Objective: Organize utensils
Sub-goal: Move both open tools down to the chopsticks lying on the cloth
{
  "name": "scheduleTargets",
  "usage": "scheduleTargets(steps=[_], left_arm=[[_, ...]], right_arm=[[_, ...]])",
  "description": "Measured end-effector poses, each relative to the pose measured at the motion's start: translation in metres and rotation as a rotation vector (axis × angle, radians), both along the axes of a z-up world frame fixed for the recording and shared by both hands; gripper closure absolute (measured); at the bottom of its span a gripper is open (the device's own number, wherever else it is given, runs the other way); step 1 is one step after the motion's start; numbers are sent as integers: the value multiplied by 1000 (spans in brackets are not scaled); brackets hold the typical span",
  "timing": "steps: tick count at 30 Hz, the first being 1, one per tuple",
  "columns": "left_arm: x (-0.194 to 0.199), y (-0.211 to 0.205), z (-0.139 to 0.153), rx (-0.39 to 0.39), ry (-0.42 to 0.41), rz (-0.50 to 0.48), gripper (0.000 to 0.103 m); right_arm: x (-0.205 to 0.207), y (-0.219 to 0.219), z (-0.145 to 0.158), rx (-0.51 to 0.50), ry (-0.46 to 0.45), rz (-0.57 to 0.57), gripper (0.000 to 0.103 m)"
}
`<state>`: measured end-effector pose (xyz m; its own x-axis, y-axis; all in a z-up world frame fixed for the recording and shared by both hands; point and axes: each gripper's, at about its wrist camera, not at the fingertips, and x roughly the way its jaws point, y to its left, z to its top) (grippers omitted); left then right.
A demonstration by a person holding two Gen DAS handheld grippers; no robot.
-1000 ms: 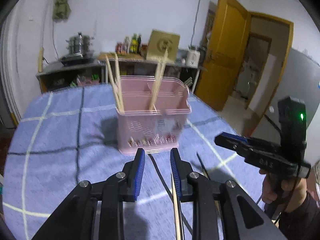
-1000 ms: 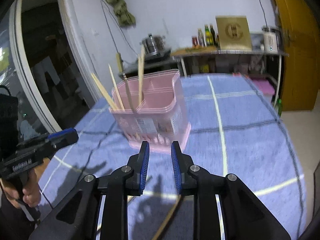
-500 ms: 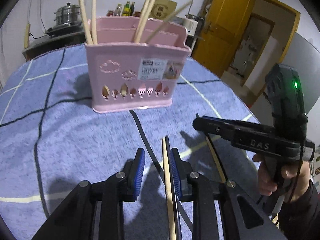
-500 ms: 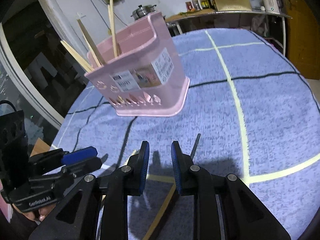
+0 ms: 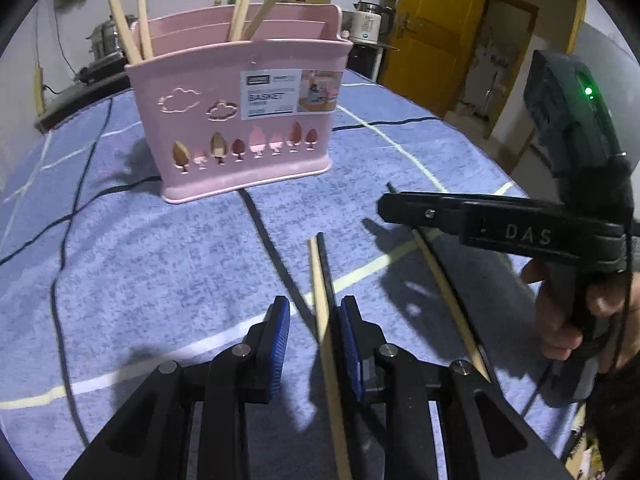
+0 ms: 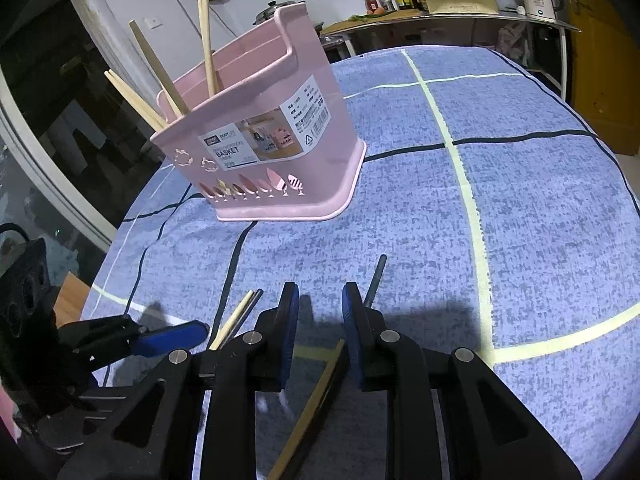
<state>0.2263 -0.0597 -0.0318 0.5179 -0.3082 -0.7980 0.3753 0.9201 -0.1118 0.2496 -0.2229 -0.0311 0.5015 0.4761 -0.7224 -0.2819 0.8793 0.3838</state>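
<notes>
My left gripper (image 5: pixel 313 330) hangs low over the blue tablecloth (image 5: pixel 160 264) in front of the pink utensil basket (image 5: pixel 240 120), jaws partly open with a wooden chopstick (image 5: pixel 326 340) and a dark one (image 5: pixel 325 268) lying between them, not clamped. My right gripper (image 6: pixel 320 326) is just right of that pair, jaws equally wide, straddling another wooden chopstick (image 6: pixel 310 412) and a dark chopstick (image 6: pixel 375 280). Basket already holds several wooden chopsticks (image 6: pixel 206 32) leaning upright.

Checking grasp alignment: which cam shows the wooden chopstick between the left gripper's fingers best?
Left wrist: the wooden chopstick lies lengthwise between the open left gripper fingers, a dark one alongside. The right wrist view shows only its tip, beside the left gripper.
</notes>
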Motion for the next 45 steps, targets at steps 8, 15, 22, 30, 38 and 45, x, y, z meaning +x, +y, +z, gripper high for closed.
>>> scheduleTargets(steps=[8,15,22,30,38,45], left_arm=[[1,43,-1,-10,-10,124,77],[1,76,1,-103,14,206,77],[-3,80,-1,-63,-13,200,77],[-1,46,-3,106,-54,163,74],[9,55,-2,103,-31,208,72],[12,59,-1,105,-27,215,76]], right_arm=[[0,-3,-1,-12,0,-6,80],[1,-4,-3,-7,5,-9,80],[0,-5,-3,-11,5,-8,80],[0,-4,-2,-28,4,-16,80],[-1,-4,0,-83,9,-27,80],[-7,-15,13,-76,-37,-65,80]])
